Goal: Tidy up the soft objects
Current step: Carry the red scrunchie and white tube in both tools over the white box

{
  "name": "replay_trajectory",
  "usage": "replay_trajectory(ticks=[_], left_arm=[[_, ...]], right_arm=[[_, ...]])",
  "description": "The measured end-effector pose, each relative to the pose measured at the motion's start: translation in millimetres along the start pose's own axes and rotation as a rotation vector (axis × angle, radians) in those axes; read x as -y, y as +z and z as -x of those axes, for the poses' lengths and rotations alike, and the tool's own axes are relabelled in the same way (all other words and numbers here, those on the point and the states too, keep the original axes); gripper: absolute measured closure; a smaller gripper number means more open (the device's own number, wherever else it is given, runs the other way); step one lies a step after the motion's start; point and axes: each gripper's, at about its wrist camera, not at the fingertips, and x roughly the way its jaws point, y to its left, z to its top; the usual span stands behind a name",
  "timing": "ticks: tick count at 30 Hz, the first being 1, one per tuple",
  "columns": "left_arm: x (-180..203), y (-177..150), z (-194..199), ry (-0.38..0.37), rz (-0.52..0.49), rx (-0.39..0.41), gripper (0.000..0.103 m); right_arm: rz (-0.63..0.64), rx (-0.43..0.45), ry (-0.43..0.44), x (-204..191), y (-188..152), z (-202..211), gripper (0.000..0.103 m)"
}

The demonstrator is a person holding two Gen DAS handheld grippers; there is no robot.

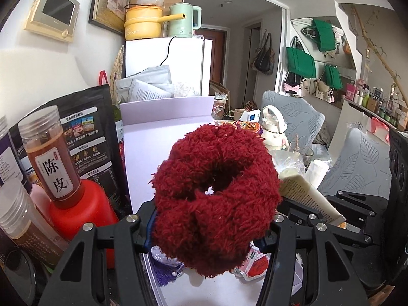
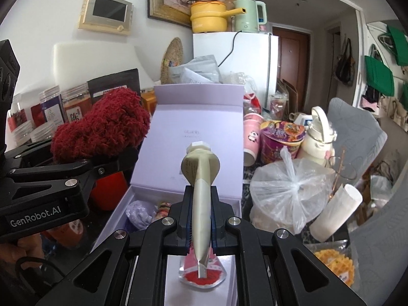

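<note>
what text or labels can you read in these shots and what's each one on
"陈皮": white label on the amber jar
"GenRobot.AI": side of the left gripper
"ooker": front of the yellow pot, the start of the word is hidden
Too small or blurred to read: print on the black pouch, the held cream tube, the purple noodle cup, the lilac box lid

Two fisheye views, each looking forward and slightly down along its own tongs.
Both sit close above the open lilac box (image 1: 165, 137) (image 2: 199, 117) and share the white fridge (image 1: 188, 68) (image 2: 252, 58); the right view also catches the left tongs (image 2: 109, 163).
</note>
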Motion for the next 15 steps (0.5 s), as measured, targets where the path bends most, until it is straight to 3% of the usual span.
replay_trajectory(ticks=[15], left_arm=[[-0.3, -18.6, -49.7, 0.030, -0.023, -0.146, 0.047]], right_arm=[[0.039, -0.096, -0.083, -2.4, -14.8, -33.9, 0.092]])
